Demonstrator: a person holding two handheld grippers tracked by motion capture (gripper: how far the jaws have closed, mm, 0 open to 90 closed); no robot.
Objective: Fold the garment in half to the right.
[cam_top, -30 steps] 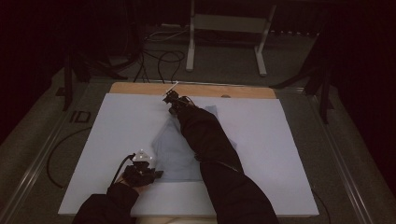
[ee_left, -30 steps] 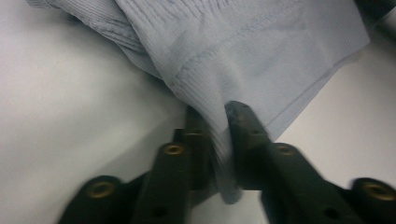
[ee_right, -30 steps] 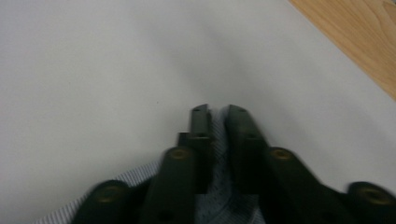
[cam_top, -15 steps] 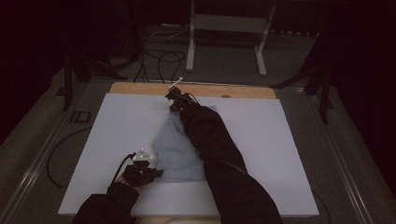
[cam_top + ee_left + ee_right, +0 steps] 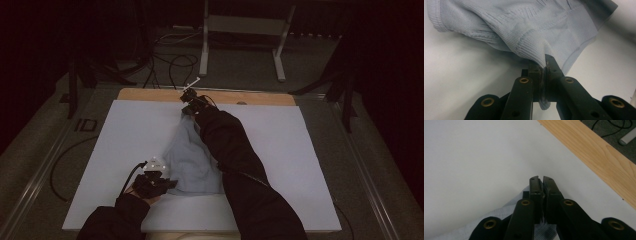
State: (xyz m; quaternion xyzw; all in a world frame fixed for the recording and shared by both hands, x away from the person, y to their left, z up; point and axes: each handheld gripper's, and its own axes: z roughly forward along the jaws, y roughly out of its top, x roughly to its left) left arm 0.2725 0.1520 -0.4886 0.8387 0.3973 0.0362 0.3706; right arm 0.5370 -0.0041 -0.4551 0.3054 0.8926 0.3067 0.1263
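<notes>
Pale blue knitted garment lies stretched on the white table. Left gripper, jaws pressed together, pinches its ribbed near edge. Right gripper, jaws closed, clamps the far end of the garment near the wooden strip.

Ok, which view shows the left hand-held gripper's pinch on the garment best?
The left gripper view: its jaws close on a ribbed edge of the garment. The high view shows the left hand-held gripper at the garment's near corner, dim. The right gripper view shows its own pinch.
</notes>
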